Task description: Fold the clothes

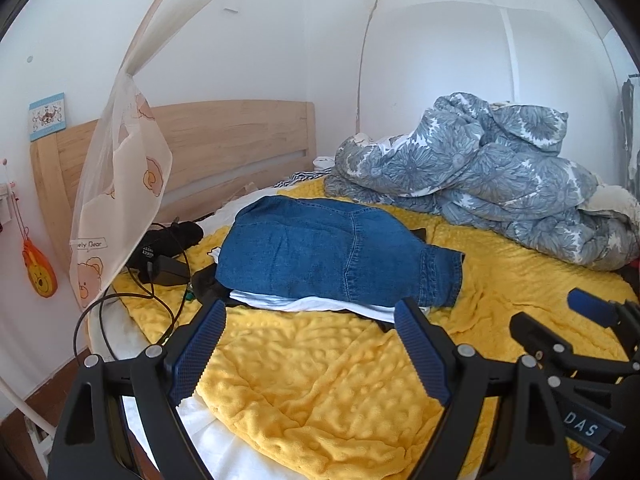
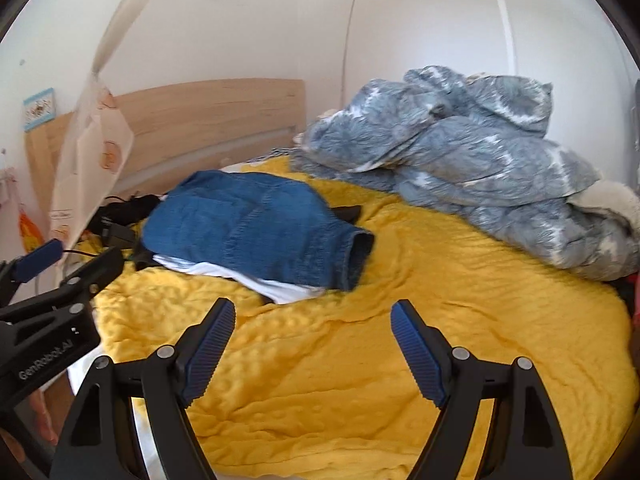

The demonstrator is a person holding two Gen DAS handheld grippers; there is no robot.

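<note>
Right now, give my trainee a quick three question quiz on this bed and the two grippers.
1. True or false: the left gripper is clamped on the denim garment.
2. Which lies directly under the denim: A) white folded cloth, B) the floral duvet?
3. What colour is the blanket below the right gripper?

Key: 1 false, both grippers are open and empty; 2 A; 3 yellow.
</note>
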